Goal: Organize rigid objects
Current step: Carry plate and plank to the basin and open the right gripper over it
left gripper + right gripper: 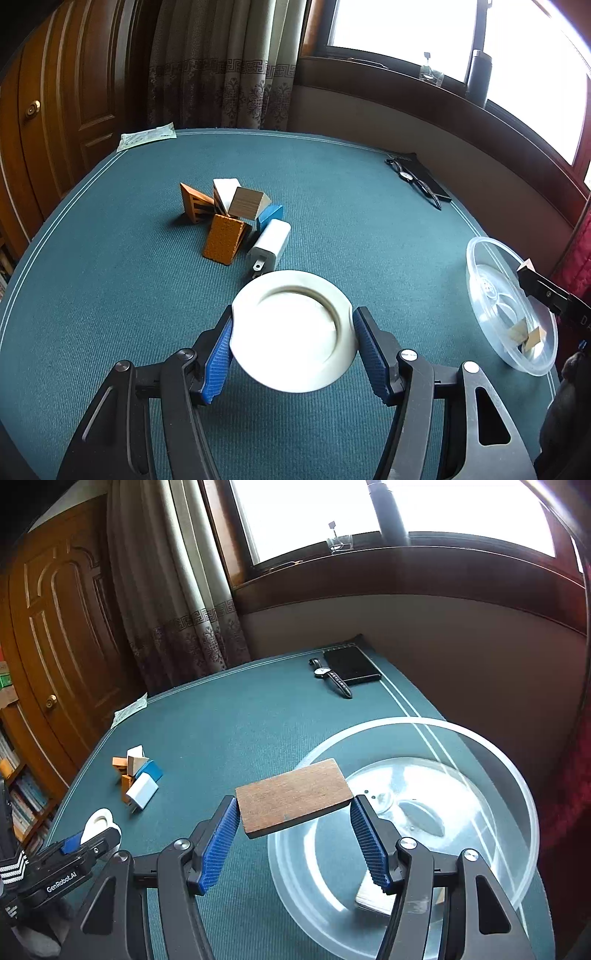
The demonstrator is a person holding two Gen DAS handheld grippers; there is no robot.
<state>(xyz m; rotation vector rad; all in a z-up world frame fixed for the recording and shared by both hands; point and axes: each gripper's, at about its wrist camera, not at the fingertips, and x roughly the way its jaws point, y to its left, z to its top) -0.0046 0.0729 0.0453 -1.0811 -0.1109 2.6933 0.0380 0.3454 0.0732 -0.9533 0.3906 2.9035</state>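
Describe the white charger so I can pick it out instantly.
On the green table, find the cluster of wooden blocks left of centre. The white charger lies at its near edge, beside the blue block: the only smooth white box with metal prongs.

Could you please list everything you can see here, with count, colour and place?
Table: one, teal cloth.
Blocks: about five, orange, white, tan, blue; heaped far left.
Charger: one, white; beside heap.
Bowl: one, clear; right edge, wooden pieces inside.
Watch: one, black; far right, beside black case.
Paper packet: one; far left corner.
White ring: one; in left gripper.
Wooden board: one, brown; in right gripper, at the bowl's near rim.
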